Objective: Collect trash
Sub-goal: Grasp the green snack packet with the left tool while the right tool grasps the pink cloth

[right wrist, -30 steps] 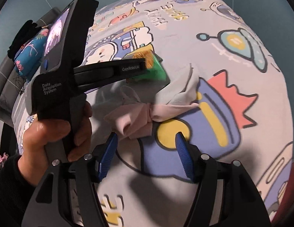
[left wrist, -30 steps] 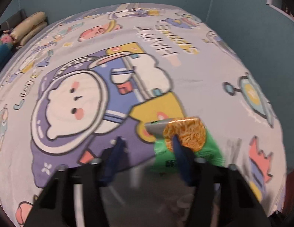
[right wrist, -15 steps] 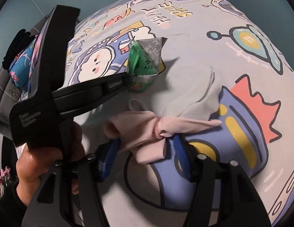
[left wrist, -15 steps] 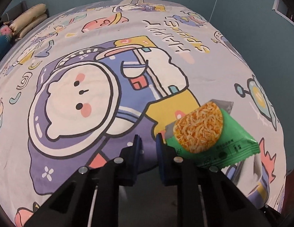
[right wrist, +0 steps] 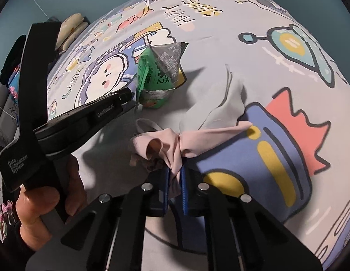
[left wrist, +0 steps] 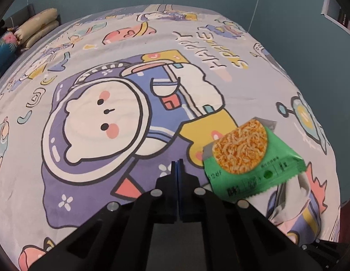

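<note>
Left gripper (left wrist: 177,166) just clenched on nothing beside green wrapper (left wrist: 249,160); right gripper (right wrist: 174,176) just closed, pinching pink cloth (right wrist: 175,140). Open bedspread (left wrist: 62,180) leftward.

Both sets of jaws just closed: the left gripper (left wrist: 177,164) shut on nothing beside the snack wrapper (left wrist: 249,160), the right gripper (right wrist: 174,176) pinching the pink cloth (right wrist: 172,144).

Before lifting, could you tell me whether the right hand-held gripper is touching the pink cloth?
Touching: the right wrist view shows the right hand-held gripper, jaws just closed, pinching the pink cloth.
</note>
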Tool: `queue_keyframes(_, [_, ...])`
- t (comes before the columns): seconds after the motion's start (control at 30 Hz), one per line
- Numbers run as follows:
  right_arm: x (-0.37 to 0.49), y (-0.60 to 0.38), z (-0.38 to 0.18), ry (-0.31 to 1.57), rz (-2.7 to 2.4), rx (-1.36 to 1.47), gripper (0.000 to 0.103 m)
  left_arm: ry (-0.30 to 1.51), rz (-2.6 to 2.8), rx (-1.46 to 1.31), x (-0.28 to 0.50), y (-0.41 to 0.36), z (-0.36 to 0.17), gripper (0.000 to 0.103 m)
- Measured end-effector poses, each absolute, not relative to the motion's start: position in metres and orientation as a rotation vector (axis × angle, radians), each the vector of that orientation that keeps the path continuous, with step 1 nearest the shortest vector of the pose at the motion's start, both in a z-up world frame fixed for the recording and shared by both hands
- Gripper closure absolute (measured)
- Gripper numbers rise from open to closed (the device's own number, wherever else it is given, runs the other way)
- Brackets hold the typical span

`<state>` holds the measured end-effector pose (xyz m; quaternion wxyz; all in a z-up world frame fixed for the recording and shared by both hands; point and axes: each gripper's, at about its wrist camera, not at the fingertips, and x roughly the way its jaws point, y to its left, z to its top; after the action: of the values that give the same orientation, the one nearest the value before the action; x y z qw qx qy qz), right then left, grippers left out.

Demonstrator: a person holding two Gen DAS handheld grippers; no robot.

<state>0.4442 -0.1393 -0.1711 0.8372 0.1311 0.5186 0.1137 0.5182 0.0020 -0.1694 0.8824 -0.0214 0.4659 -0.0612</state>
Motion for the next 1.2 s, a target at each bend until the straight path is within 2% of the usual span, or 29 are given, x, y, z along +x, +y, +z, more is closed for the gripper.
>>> queue_keyframes(0.37, [0.408, -0.176, -0.145, 1.107, 0.269, 0.338, 0.095, 0.882, -0.198, 0.044, 0.477, -0.005, -0.129, 0.102])
queue_keyframes(0.43, [0.4, -0.184, -0.138, 1.099, 0.274, 0.356, 0.095, 0.853, -0.203, 0.068, 0.473, -0.015, -0.118, 0.097])
queue_keyframes(0.47, [0.397, -0.187, -0.136, 1.096, 0.274, 0.364, 0.095, 0.838, -0.209, 0.067, 0.472, -0.02, -0.112, 0.084])
queue_keyframes(0.5, [0.393, -0.192, -0.131, 1.091, 0.278, 0.379, 0.095, 0.819, -0.214, 0.059, 0.472, -0.024, -0.105, 0.059])
queue_keyframes(0.53, [0.39, -0.196, -0.128, 1.088, 0.283, 0.387, 0.095, 0.805, -0.217, 0.055, 0.473, -0.028, -0.101, 0.047])
queue_keyframes(0.57, [0.384, -0.2, -0.125, 1.082, 0.289, 0.395, 0.095, 0.793, -0.218, 0.059, 0.474, -0.034, -0.097, 0.039])
queue_keyframes(0.7, [0.362, -0.222, -0.11, 1.012, 0.285, 0.421, 0.095, 0.822, -0.202, 0.11, 0.492, -0.066, -0.102, 0.039])
queue_keyframes(0.93, [0.347, -0.236, -0.088, 0.904, 0.276, 0.436, 0.095, 0.924, -0.127, 0.14, 0.529, -0.104, -0.15, 0.041])
queue_keyframes(0.97, [0.345, -0.237, -0.086, 0.893, 0.274, 0.427, 0.095, 0.913, -0.131, 0.125, 0.528, -0.104, -0.151, 0.059])
queue_keyframes(1.0, [0.343, -0.238, -0.084, 0.884, 0.276, 0.421, 0.095, 0.911, -0.131, 0.118, 0.527, -0.104, -0.15, 0.071])
queue_keyframes(1.07, [0.343, -0.238, -0.084, 0.89, 0.291, 0.433, 0.095, 0.905, -0.112, 0.115, 0.522, -0.1, -0.15, 0.077])
queue_keyframes(1.2, [0.343, -0.243, -0.084, 0.896, 0.313, 0.458, 0.095, 0.945, -0.096, 0.16, 0.507, -0.089, -0.177, 0.078])
